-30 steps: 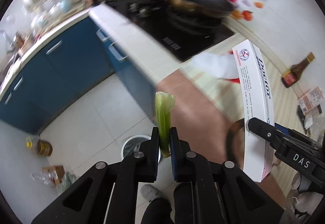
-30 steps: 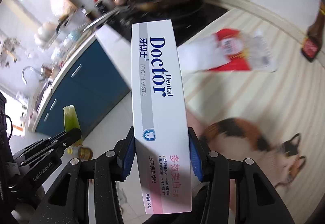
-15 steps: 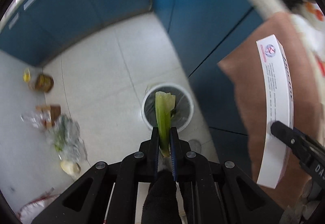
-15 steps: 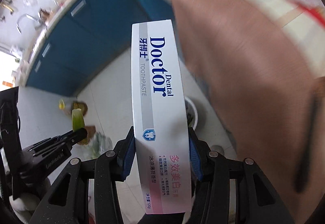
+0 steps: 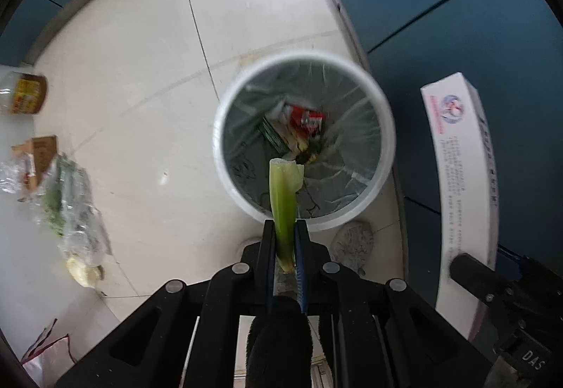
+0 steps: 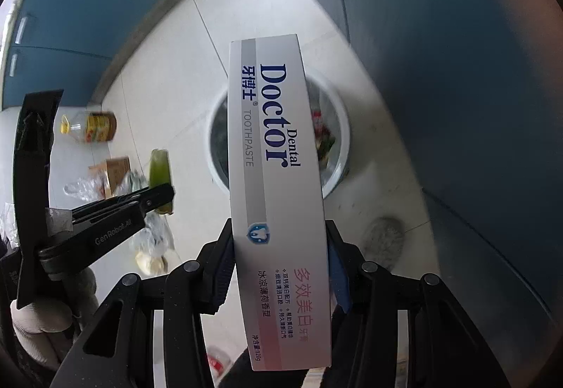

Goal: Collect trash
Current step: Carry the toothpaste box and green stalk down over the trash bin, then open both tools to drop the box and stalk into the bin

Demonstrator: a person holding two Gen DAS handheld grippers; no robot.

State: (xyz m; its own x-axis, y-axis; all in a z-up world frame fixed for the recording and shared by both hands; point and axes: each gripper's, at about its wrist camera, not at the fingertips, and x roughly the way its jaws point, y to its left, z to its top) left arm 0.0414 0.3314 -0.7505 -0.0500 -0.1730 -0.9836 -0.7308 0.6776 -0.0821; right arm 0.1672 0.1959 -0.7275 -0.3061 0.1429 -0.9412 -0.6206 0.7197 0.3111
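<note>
Blue cabinets (image 5: 440, 0) on the right and far side; pale tiled floor (image 5: 140, 71) below you

White bin (image 5: 385, 141) on the floor, close against the cabinet base, lined with a clear bag; wrappers lie at the bottom, one red, one green

Your right gripper (image 6: 279, 264) is clamped on the toothpaste box (image 6: 278, 183). Jaws about half apart, pads pressed flat on the box's two long sides near its lower end. The box stands up along the fingers; in the right wrist view its upper half covers much of the bin (image 6: 343, 141). From the left wrist view the same box (image 5: 464, 176) shows at the right edge, in front of the cabinet, beside the bin rather than over it

Your left gripper (image 5: 284, 247) is nearly together, pinched on a green stalk (image 5: 283, 201). The stalk runs straight out between the pads and its pale cut tip sits over the bin's near side. In the right wrist view the stalk (image 6: 159, 169) and that gripper (image 6: 155, 199) show at the left, apart from the box

Loose trash on the floor, left of the bin and well apart from it: an oil bottle (image 5: 24, 92) on its side, a small cardboard box (image 5: 40, 152), crumpled plastic bags (image 5: 75, 208) with greens inside

A grey slipper toe (image 5: 353, 243) just beside the bin's near rim
</note>
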